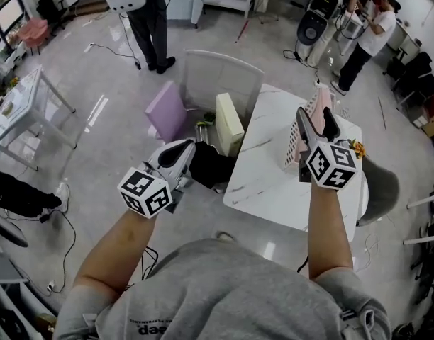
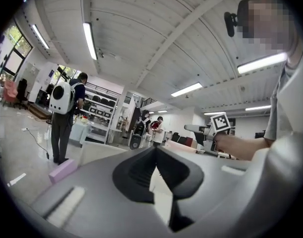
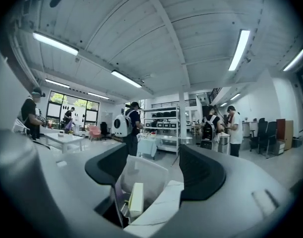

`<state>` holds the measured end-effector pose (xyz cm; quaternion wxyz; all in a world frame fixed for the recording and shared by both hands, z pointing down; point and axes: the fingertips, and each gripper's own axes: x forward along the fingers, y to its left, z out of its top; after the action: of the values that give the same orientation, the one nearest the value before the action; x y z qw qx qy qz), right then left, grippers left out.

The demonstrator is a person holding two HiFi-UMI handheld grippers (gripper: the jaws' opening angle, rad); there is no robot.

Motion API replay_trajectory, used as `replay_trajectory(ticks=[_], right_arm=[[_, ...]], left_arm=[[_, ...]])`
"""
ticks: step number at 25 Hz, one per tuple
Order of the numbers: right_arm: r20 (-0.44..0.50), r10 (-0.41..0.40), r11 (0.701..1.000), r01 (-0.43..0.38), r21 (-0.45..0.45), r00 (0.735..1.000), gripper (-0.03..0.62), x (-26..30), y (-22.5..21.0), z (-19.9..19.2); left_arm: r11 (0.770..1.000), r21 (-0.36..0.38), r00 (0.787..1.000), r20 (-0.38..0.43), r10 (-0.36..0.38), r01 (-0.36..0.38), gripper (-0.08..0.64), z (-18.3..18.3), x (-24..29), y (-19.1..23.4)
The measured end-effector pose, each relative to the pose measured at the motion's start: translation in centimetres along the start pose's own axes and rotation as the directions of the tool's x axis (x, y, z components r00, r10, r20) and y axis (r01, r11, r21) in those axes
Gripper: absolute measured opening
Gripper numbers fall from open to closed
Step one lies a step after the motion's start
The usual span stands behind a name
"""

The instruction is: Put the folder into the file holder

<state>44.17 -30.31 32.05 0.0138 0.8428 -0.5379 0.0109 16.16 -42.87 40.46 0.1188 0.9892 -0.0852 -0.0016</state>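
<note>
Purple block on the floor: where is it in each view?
Head view: purple block on the floor, left of the table.
Left gripper view: lower left, on the floor.
Right gripper view: not clearly in it.
Shared landmark: person with white backpack, standing in all three.

The right gripper (image 1: 316,119), right of the centre, is held over the white marble table (image 1: 263,168) with its two dark jaws apart, close to the white perforated file holder (image 1: 293,146), which stands on the table and has something pink at its upper end. The left gripper (image 1: 183,151), left of the centre, hangs beyond the table's left edge. Above it in the frame, a lilac block (image 1: 166,110) and a cream box (image 1: 229,122) are near a white chair (image 1: 220,76).
</note>
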Motion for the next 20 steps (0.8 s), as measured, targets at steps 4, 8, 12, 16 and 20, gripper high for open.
replay_trajectory(ticks=[4,8,12,16,20], right_arm=[[-0.013,0.150,0.989,-0.150,0.002,0.989,0.314,2.7,7.1,0.6],[-0.025,0.288,0.958,-0.288,0.013,0.957,0.314,3.3,14.5,1.0],[-0.051,0.463,0.886,-0.462,0.024,0.885,0.313,3.9,22.9,0.7],[-0.064,0.634,0.773,-0.634,0.035,0.770,0.305,3.6,30.4,0.3],[-0.077,0.760,0.650,-0.759,0.043,0.646,0.248,2.0,35.9,-0.5]], left_arm=[[0.992,0.009,0.992,0.043,0.122,-0.123,0.060,2.5,-5.5,3.1],[0.980,0.029,0.977,0.081,0.195,-0.198,0.060,5.3,-11.1,4.9],[0.954,0.049,0.952,0.098,0.291,-0.297,0.060,7.2,-16.8,6.7],[0.914,0.049,0.912,0.106,0.396,-0.403,0.060,8.0,-21.9,7.2],[0.874,0.042,0.871,0.118,0.477,-0.484,0.060,8.4,-25.6,6.9]])
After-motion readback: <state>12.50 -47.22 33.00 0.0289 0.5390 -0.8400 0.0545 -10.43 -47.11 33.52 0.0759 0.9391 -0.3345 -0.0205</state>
